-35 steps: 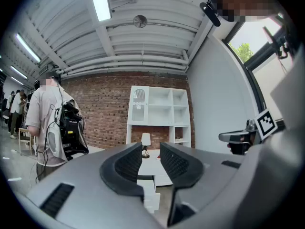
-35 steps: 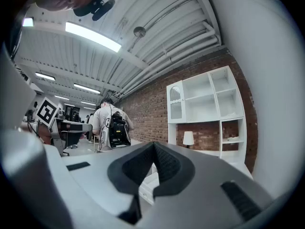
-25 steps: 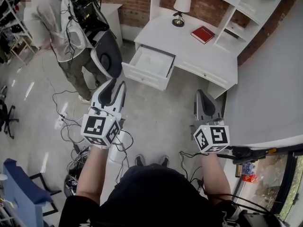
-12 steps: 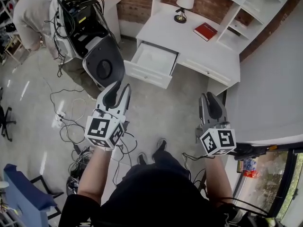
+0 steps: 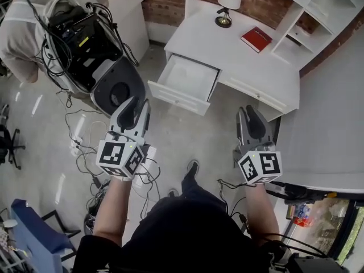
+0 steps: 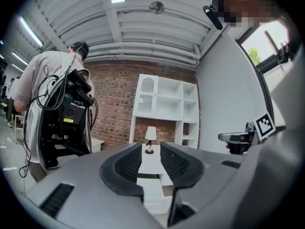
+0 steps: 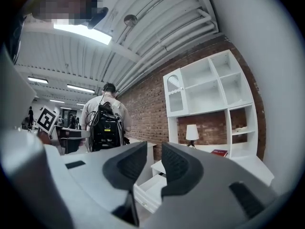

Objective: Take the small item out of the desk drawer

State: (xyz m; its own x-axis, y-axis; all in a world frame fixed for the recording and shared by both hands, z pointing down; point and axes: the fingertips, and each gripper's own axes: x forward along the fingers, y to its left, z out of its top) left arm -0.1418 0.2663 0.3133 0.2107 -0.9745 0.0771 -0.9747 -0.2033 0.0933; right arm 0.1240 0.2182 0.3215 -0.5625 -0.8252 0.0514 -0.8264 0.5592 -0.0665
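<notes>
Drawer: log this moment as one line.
drawer open; item not made out; left gripper open, empty; right gripper open, empty; both short of desk

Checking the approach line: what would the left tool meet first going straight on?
Likely the open drawer of the white desk, framed between the left tool's jaws; nothing shows in between, though depth is unclear.

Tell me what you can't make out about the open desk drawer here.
Head view: the drawer looks plain white inside; any item is too small to tell.
Left gripper view: the left tongs cover most of it.
Right gripper view: its own front wall hides the inside.
</notes>
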